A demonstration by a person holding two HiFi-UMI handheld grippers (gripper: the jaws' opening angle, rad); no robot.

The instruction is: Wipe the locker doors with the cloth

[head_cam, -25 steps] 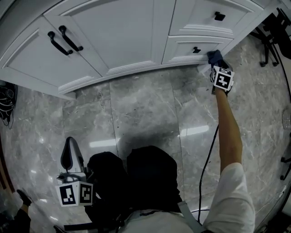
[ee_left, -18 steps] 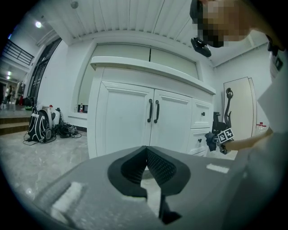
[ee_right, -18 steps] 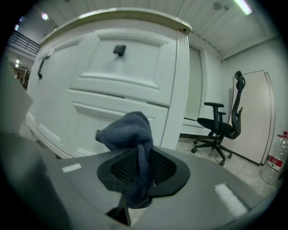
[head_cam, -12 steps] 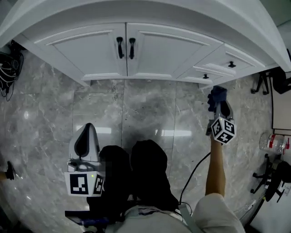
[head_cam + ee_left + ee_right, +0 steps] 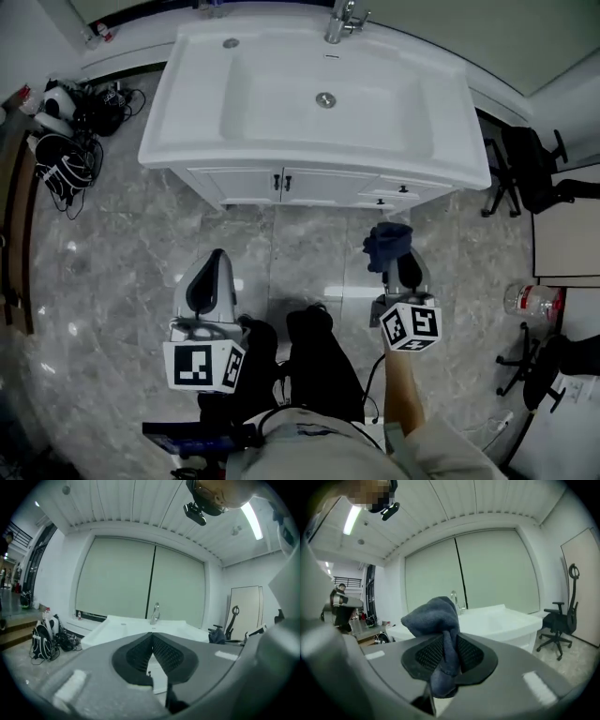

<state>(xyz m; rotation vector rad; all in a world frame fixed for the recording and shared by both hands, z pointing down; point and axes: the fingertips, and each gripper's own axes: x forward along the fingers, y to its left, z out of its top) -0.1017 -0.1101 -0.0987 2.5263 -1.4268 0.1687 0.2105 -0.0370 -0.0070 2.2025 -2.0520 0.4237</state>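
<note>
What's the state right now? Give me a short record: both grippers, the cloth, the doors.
left gripper: jaws together, nothing between them
right gripper: shut on the cloth
cloth: dark blue, bunched above the jaws
cabinet doors: closed, under the white sink
contact: cloth is off the doors, held over the floor

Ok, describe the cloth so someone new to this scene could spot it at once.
Start at the white vanity sink at the top of the head view, then drop to the grey marble floor in front of it. There the right tongs pinch a crumpled dark blue cloth, the only soft blue thing among white and grey.
</note>
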